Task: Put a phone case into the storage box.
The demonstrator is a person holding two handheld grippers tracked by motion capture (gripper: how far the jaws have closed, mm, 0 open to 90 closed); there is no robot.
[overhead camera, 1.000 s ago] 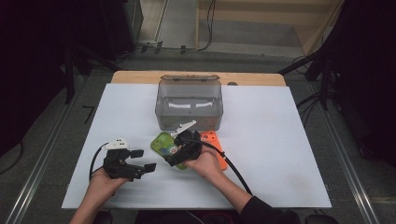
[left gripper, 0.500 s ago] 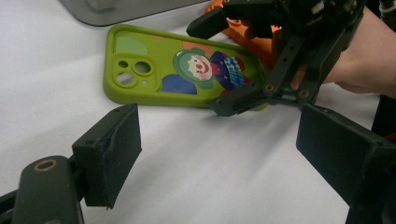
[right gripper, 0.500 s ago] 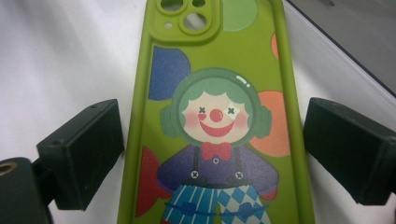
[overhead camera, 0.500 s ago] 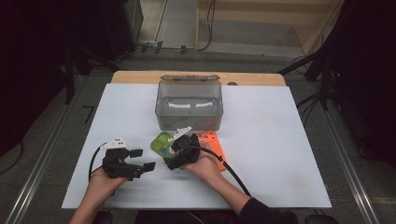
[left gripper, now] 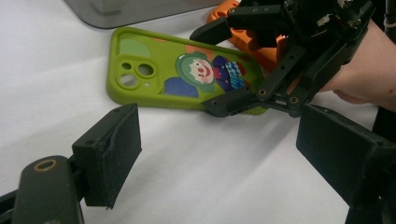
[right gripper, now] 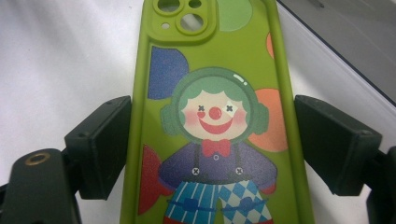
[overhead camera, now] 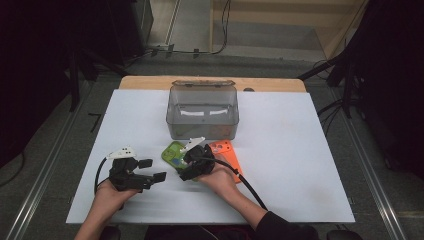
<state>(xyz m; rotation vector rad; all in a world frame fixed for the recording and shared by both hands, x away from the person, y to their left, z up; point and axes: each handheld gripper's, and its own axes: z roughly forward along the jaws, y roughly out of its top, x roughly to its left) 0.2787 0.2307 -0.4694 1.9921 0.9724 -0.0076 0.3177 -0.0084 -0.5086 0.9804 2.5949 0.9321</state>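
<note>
Green phone case (right gripper: 210, 116) — lies flat on the white tabletop (overhead camera: 300, 150), printed side up, with a clown picture and camera cut-outs at the far end. In the high view it sits just in front of the grey bin (overhead camera: 202, 110), with an orange phone case (overhead camera: 225, 150) just beside it on the right.

Right gripper (right gripper: 210, 149) — set over the green phone case, one jaw on each long edge. The jaws have just been closing with the case between them; the left pad looks to be at the edge, the right pad stands just off it, so the gripper is open, not yet clamped. The left gripper view shows the same gripper (left gripper: 219, 65) straddling the case's near end, a hand (left gripper: 364, 70) behind it.

Left gripper (overhead camera: 152, 170) — rests low over bare tabletop to the left of the case, jaws wide apart, nothing between them.

Grey bin — translucent, lid open, standing at the far middle of the tabletop.
</note>
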